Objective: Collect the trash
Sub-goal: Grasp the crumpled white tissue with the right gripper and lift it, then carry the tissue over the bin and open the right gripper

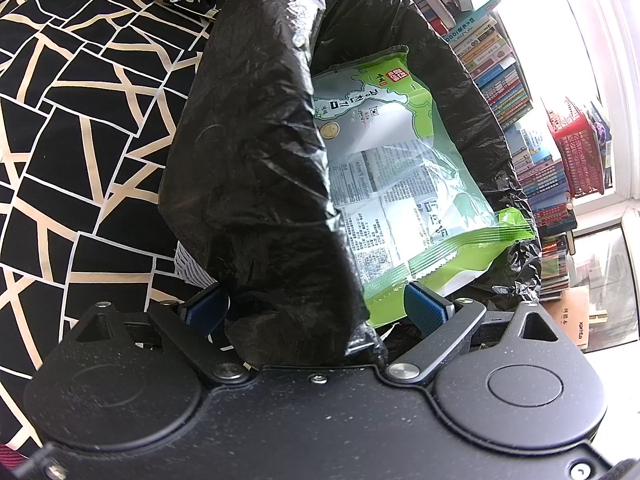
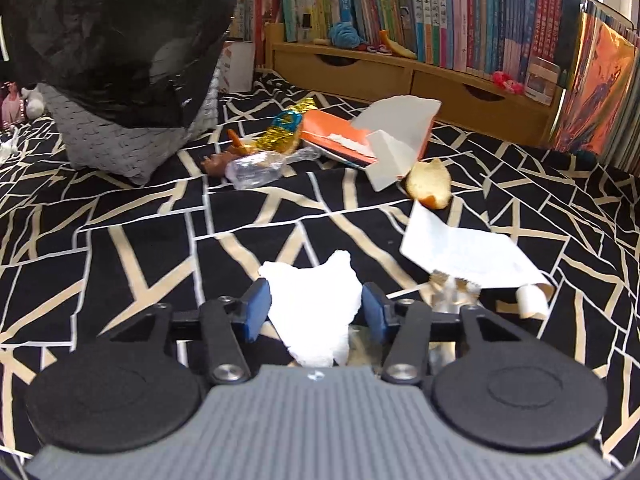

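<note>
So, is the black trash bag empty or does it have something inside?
Not empty: the black trash bag is open, and a green snack wrapper lies inside it.

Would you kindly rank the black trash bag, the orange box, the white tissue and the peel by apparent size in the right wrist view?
1. Black trash bag.
2. Orange box or white tissue: they look alike, and the tissue gains from nearness, so no ranking.
3. Peel, smallest.
</note>
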`<action>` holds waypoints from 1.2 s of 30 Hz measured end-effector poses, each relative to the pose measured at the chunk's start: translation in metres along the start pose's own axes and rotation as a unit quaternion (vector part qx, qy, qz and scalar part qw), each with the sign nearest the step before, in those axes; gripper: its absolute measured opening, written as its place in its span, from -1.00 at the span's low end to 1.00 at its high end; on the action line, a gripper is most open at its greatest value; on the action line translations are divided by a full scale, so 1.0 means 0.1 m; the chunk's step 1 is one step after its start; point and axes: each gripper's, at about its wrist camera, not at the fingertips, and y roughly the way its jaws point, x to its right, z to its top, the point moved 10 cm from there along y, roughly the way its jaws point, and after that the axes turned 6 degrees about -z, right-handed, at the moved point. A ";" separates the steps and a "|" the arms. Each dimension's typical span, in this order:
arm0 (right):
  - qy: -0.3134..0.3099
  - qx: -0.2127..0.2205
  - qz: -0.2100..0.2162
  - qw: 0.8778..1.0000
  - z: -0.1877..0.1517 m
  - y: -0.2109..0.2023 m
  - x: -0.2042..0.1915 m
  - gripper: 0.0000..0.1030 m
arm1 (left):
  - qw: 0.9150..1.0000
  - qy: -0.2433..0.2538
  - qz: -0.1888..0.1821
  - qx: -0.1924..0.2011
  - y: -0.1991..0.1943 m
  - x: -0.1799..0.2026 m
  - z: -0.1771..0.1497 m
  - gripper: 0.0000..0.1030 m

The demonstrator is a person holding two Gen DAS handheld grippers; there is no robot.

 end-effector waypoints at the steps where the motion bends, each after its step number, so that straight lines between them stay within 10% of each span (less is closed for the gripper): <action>1: -0.006 0.004 -0.003 1.000 0.00 -0.02 -0.03 0.00 | 1.000 0.000 0.000 0.000 0.00 0.00 0.00 0.83; 6: -0.007 0.011 -0.003 1.000 0.04 -0.08 -0.10 -0.47 | 1.000 0.000 -0.001 0.000 0.00 0.00 0.00 0.83; 12: -0.009 0.019 0.032 0.999 0.05 -0.14 -0.16 0.37 | 1.000 0.000 -0.001 0.000 0.00 0.00 0.00 0.83; 23: 0.002 0.009 0.005 1.000 -0.05 -0.04 -0.09 0.48 | 1.000 0.000 -0.002 0.000 0.00 0.01 0.00 0.84; 25: 0.014 0.009 0.013 1.000 -0.06 -0.05 -0.07 0.09 | 1.000 0.000 -0.002 0.000 0.00 0.00 0.00 0.85; 36: 0.066 0.066 0.017 0.995 0.28 -0.29 0.09 0.04 | 1.000 0.000 -0.004 0.000 0.00 0.01 0.00 0.86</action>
